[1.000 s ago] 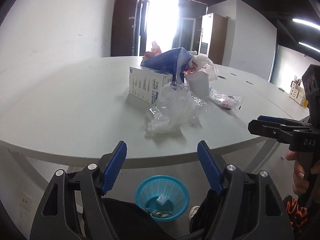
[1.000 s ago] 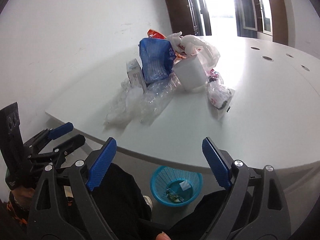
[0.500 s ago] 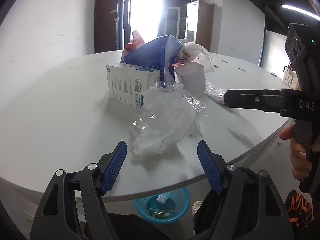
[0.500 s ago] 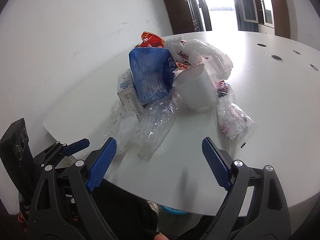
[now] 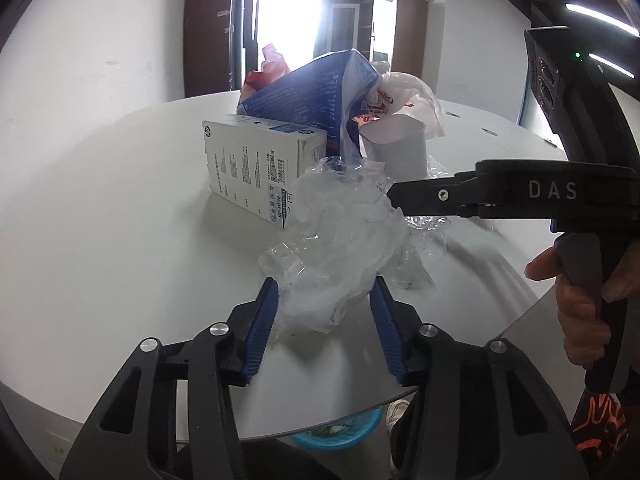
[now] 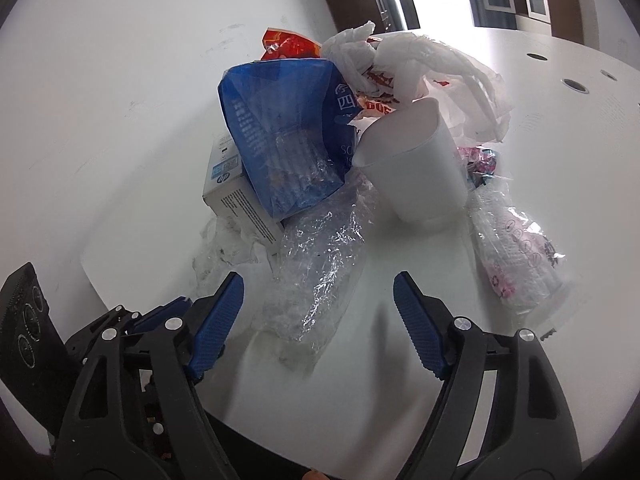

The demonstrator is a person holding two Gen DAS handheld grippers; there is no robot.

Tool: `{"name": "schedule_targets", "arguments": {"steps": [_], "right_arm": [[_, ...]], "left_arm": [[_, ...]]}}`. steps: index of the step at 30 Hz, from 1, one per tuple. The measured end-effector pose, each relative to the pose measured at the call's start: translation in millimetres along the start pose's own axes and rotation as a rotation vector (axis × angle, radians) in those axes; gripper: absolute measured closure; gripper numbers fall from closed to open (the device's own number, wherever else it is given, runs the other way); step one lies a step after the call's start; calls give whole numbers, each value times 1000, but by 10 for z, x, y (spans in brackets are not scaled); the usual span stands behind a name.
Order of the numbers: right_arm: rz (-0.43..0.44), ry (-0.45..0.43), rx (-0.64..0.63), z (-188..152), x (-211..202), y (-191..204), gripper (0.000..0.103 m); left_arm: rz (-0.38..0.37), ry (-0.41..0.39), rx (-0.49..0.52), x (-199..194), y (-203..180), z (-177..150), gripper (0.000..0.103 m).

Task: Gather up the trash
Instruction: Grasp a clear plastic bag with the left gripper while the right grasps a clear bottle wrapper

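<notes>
Blown-out daylight floods from the doorway (image 5: 290, 12) at twelve o'clock, glaring off the counter (image 6: 560, 92); fisheye bends and darkens all edges, soft shadows fall toward six o'clock

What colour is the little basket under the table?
Turquoise blue. The basket peeks out below the table edge in the left wrist view.

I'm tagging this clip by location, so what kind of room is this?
Probably an office or meeting room: a large white table with round cable holes, tall wooden cabinets by a bright doorway, and a printer-supply box among the trash on the table.
</notes>
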State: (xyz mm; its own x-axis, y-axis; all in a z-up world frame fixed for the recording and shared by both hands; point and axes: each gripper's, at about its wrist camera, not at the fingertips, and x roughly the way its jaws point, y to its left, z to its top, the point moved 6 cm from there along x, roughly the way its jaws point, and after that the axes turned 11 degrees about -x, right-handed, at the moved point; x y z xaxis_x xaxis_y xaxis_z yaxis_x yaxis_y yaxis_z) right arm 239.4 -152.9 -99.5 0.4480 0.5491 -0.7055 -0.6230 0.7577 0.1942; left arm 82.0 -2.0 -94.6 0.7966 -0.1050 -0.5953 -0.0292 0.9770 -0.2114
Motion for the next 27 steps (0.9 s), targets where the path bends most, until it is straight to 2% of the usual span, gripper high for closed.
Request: {"name": "schedule_targets", "arguments": {"steps": [2,3,4,9,11,16,21,27], "right_arm": [[-6,10,-6,12,41,14,38],[-7,15,-7,10,61,32,40],[-8,20,-8,10,78,28,45],[0,43,-2,-11,138,52,62],[-9,43,-14,-15,112,70,73],[2,39,-26,-76,-9,89,78],[25,49,-54,-192,-198,138,79],[-33,75,-140,-329,-463,143,79]], "left_arm": [[4,-3,-20,-15,66,22,63],[3,-6,-29,-28,93,29,74],[5,-7,-35,-38,120,31,80],[21,-25,-50,-55,194,66,89],[23,-36,-62,-102,215,86,92],[-13,-53,-105,-266,232,137,96],[-37,-74,-132,-457,212,146,96],[-76,-91,-129,-616,62,120,97]]}}
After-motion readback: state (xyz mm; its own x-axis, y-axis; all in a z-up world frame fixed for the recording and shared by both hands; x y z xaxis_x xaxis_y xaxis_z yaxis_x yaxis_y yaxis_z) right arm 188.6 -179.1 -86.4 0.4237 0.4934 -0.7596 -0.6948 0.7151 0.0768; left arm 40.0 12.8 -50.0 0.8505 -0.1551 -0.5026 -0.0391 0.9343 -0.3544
